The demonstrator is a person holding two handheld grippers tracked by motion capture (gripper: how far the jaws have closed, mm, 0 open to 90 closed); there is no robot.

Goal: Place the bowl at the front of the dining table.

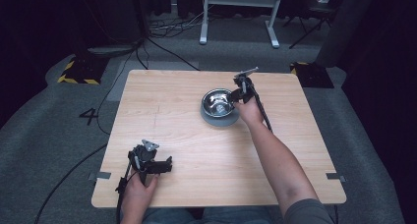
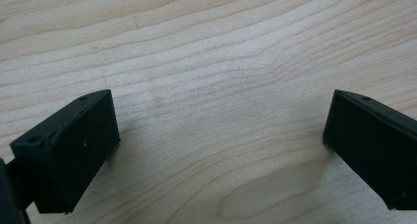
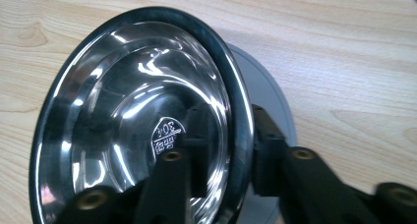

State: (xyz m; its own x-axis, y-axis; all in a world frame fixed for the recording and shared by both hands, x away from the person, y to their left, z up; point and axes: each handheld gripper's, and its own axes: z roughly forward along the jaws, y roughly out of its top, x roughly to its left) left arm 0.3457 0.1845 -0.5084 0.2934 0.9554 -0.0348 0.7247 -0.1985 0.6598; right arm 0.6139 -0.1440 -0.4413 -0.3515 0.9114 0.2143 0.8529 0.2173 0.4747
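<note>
At the lower left of the high view, the left gripper (image 1: 164, 166) is held low over the wooden table (image 1: 187, 135) by the person's left hand (image 1: 137, 194), close to the table's near edge. In the left gripper view, its two black jaws are seen standing wide apart at the lower left and lower right of the frame, with nothing but bare wood grain between them.

Toward the upper middle of the high view, a shiny metal bowl (image 1: 217, 102) is seen resting on a flat grey plate (image 1: 223, 120), well apart from the left gripper. The bowl's right rim is met by the right gripper (image 1: 235, 98), which is carried by the person's right hand (image 1: 251, 111); the forearm runs down to the lower right of the frame.

In the right gripper view, the metal bowl (image 3: 137, 130) takes up the left and middle of the frame, with the grey plate (image 3: 268, 101) showing behind it on the right. One jaw is seen inside the bowl and the other outside the dark rim, so the rim lies between them. The jaws are slightly parted, and whether the pads still press on the rim cannot be told.
</note>
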